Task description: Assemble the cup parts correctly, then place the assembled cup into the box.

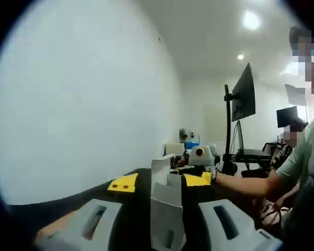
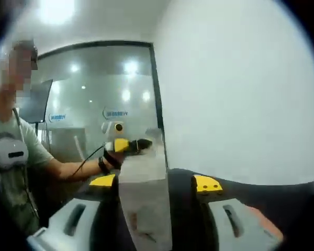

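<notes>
Wall [image 1: 78, 99], white, large, facing both grippers at close range. Table [image 1: 131, 209], dark top, running along its foot. Person [image 1: 298, 157] in a pale shirt, arms out, one gripper in each hand. Monitor [image 1: 244, 94], dark, on a pole behind. Left gripper [image 1: 165, 219]: jaws apart, a grey upright panel [image 1: 165, 193], possibly a box wall, standing between them; grip on it cannot be told. Right gripper [image 2: 146, 219]: jaws apart, a pale translucent sheet [image 2: 144, 204] between them, contact unclear. Cup parts and assembled cup: not identifiable here. Step judged: early or between stages. Next move calls for lowering both grippers toward the tabletop to locate the parts.
</notes>
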Available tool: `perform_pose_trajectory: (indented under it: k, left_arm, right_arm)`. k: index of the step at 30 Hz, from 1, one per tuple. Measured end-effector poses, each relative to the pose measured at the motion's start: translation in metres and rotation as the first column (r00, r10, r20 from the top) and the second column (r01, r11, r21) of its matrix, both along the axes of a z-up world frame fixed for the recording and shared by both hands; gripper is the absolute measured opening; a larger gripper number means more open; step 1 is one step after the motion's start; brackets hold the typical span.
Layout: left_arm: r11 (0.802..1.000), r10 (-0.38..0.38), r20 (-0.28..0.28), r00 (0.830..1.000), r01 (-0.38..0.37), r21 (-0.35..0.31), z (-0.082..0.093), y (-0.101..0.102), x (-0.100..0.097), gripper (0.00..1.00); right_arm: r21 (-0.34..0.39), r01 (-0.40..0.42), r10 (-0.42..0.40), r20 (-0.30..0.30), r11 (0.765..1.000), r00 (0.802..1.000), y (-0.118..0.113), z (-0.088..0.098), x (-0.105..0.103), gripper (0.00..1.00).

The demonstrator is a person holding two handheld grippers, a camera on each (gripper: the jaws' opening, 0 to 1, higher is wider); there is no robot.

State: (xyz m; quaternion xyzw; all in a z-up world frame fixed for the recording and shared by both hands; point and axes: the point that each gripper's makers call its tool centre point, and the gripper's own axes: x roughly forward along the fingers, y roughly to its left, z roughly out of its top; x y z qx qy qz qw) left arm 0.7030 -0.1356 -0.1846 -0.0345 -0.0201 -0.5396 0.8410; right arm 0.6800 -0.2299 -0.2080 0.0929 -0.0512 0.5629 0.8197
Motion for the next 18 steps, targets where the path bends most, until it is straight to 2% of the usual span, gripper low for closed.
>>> perform_pose_trajectory:
  k: [3, 6, 8, 14, 18]
  left_arm:
    - [0.999, -0.024, -0.025, 0.999, 0.024, -0.021, -0.003, -0.005, 0.002, 0.29]
    - [1.000, -0.019, -0.016, 1.000, 0.019, 0.019, -0.009, -0.011, 0.005, 0.29]
    - [0.999, -0.021, -0.012, 1.000, 0.021, 0.027, -0.010, -0.013, 0.008, 0.29]
    - [0.999, -0.030, -0.004, 1.000, 0.031, 0.041, -0.012, -0.021, 0.009, 0.27]
    - [0.993, -0.041, -0.012, 0.999, 0.042, 0.109, -0.027, -0.026, 0.011, 0.26]
  right_arm:
    - [-0.045, 0.043, -0.042, 0.013, 0.998, 0.999, 0.005, 0.004, 0.010, 0.45]
    - [-0.095, 0.061, -0.058, 0.031, 0.994, 0.998, 0.015, 0.004, 0.015, 0.45]
    - [-0.132, 0.071, -0.067, 0.037, 0.989, 0.997, 0.020, 0.003, 0.019, 0.45]
    - [-0.186, 0.077, -0.069, 0.053, 0.980, 0.996, 0.028, 0.002, 0.024, 0.43]
    - [-0.226, 0.090, -0.075, 0.075, 0.970, 0.994, 0.029, 0.000, 0.024, 0.42]
